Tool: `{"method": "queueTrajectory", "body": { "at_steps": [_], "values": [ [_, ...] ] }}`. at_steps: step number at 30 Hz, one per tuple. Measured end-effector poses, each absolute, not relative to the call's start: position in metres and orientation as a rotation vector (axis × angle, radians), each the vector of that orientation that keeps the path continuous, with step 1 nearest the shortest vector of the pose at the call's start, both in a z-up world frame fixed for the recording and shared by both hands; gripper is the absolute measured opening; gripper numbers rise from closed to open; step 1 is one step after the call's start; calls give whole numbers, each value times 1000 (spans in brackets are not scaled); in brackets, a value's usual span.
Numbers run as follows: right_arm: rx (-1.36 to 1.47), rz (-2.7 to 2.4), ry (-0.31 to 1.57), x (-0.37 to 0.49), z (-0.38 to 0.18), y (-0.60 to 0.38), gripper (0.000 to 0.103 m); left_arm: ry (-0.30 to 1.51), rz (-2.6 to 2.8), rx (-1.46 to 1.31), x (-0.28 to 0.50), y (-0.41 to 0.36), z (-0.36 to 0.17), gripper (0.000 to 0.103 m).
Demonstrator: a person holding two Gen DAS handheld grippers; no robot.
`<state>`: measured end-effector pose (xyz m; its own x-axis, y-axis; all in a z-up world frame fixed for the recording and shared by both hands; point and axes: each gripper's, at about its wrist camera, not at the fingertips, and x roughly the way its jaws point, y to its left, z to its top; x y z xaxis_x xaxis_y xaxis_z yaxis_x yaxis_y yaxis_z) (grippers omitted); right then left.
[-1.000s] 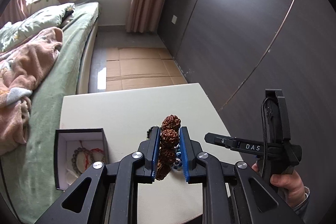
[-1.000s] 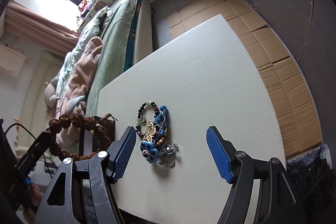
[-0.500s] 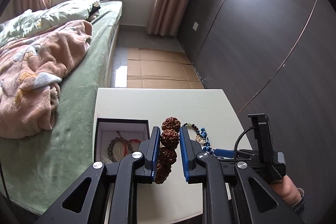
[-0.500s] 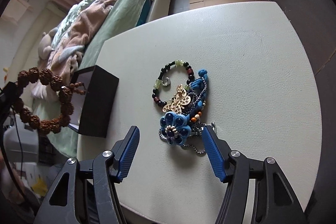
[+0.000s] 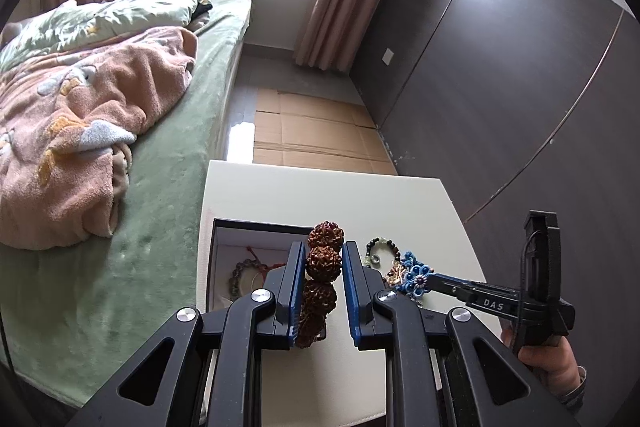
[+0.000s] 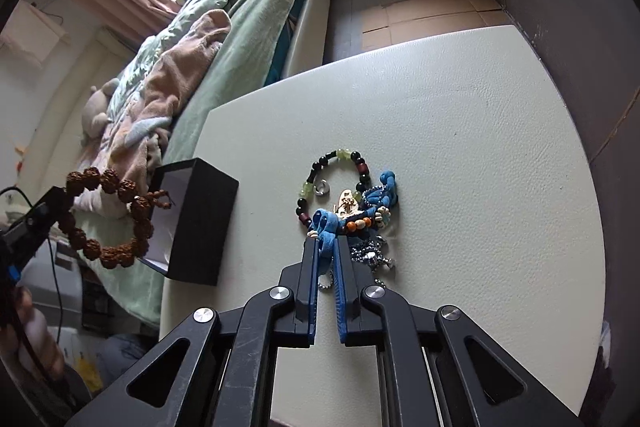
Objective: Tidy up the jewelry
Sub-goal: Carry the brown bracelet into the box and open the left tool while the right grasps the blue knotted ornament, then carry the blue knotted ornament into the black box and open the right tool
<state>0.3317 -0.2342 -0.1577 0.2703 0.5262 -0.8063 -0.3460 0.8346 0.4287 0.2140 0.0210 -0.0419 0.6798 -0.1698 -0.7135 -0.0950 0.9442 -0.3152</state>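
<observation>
My left gripper [image 5: 322,269] is shut on a brown rudraksha bead bracelet [image 5: 323,263], held in the air beside the open black jewelry box [image 5: 244,227]; the bracelet hangs as a loop in the right wrist view [image 6: 116,211]. The box [image 6: 200,223] holds a bead bracelet and a red cord [image 5: 248,271]. My right gripper [image 6: 326,247] is shut on a blue knotted flower ornament [image 6: 326,227] in the jewelry pile [image 6: 352,203] on the white table [image 6: 460,147]. The pile also has a black and green bead bracelet [image 6: 336,159] and a silver chain [image 6: 372,255].
A bed with a green sheet [image 5: 152,187] and a pink blanket [image 5: 80,131] lies left of the table. A dark wardrobe wall [image 5: 500,87] stands on the right. Cardboard [image 5: 312,135] covers the floor beyond the table.
My right gripper has moved down to the pile and shut on the blue flower ornament. My left gripper, still holding the brown bracelet, has shifted toward the box.
</observation>
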Motion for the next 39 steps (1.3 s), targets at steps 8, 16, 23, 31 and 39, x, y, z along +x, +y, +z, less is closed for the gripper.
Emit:
{"method": "queueTrajectory", "body": {
  "at_steps": [8,16,23,31,39],
  "values": [
    [357,613,1026,336,-129,-253,9,820,-52,-395,229,30,-59,19],
    [436,731,922,330,-104,-242,9,882,-21,-390,237,38,-76,73],
    [455,858,874,320,-93,-212,9,837,16,-438,224,61,-70,89],
    [400,995,871,301,-93,-152,9,821,70,-449,206,87,-63,89],
    [309,1006,1057,300,-123,-101,47,818,115,-467,188,110,-60,89]
  ]
}}
